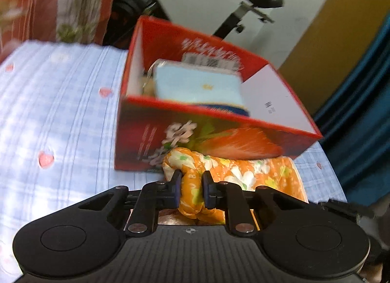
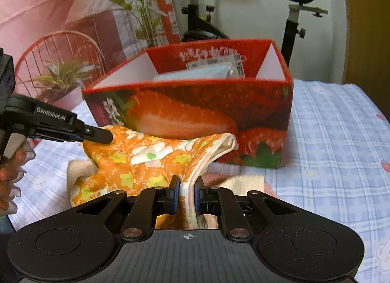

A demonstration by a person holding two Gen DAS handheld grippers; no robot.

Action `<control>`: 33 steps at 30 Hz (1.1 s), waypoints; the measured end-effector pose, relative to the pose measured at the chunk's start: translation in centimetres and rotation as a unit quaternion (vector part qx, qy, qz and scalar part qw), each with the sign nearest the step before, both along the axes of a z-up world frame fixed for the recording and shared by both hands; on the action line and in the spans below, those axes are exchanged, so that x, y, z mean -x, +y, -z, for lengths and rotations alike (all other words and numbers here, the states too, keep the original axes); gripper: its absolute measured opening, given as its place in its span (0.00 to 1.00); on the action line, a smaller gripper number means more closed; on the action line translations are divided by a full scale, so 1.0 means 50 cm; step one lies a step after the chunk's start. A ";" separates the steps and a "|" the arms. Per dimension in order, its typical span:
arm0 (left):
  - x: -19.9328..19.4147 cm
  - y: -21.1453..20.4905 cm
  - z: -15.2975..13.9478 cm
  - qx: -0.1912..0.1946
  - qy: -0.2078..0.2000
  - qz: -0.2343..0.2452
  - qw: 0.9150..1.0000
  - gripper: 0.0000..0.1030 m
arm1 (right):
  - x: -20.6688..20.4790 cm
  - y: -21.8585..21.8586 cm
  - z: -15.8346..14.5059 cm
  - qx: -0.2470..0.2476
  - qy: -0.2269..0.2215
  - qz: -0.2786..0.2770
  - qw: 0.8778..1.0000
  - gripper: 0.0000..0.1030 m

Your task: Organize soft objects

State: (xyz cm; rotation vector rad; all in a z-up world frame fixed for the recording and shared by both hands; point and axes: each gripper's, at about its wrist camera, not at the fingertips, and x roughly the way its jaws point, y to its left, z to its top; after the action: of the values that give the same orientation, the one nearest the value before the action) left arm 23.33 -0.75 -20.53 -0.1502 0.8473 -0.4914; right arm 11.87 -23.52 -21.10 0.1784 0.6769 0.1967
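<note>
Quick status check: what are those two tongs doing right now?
Left tongs and right tongs shut on orange floral cloth. Strawberry box just behind, blue item already inside. Nothing blocking.

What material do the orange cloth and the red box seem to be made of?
Orange cloth: probably thin printed cotton, matte; it folds and bunches softly, with white trim. Red box: most likely cardboard with a glossy strawberry print; stiff flat walls, plain white inside.

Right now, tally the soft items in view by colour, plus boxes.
Orange floral cloth: 1
Light blue folded cloth, in the box: 1
Cream towel: 1
Pink cloth: 1
Red strawberry box: 1
Total: 5
</note>
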 end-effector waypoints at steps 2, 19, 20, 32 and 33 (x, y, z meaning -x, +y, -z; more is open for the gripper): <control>0.013 -0.001 -0.021 -0.007 -0.020 0.010 1.000 0.17 | 0.005 0.002 -0.017 0.005 -0.013 -0.004 1.000 0.11; 0.041 -0.017 -0.198 -0.020 -0.147 0.033 0.988 0.16 | -0.003 0.016 -0.209 0.031 -0.115 -0.057 0.991 0.10; 0.036 -0.019 -0.203 -0.021 -0.151 0.031 0.988 0.16 | -0.008 0.016 -0.219 0.031 -0.119 -0.059 0.991 0.10; -0.075 -0.052 -0.211 -0.045 -0.159 0.006 0.986 0.16 | -0.144 -0.012 -0.265 0.061 -0.108 -0.073 0.990 0.10; -0.088 -0.057 -0.210 -0.048 -0.160 0.006 0.986 0.16 | -0.162 -0.015 -0.264 0.063 -0.105 -0.072 0.990 0.10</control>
State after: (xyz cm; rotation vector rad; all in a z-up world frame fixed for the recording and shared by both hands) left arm 27.73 -3.59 -10.01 0.0234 0.5564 -0.4687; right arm 19.96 -24.26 -7.89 -0.0137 0.4905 0.3063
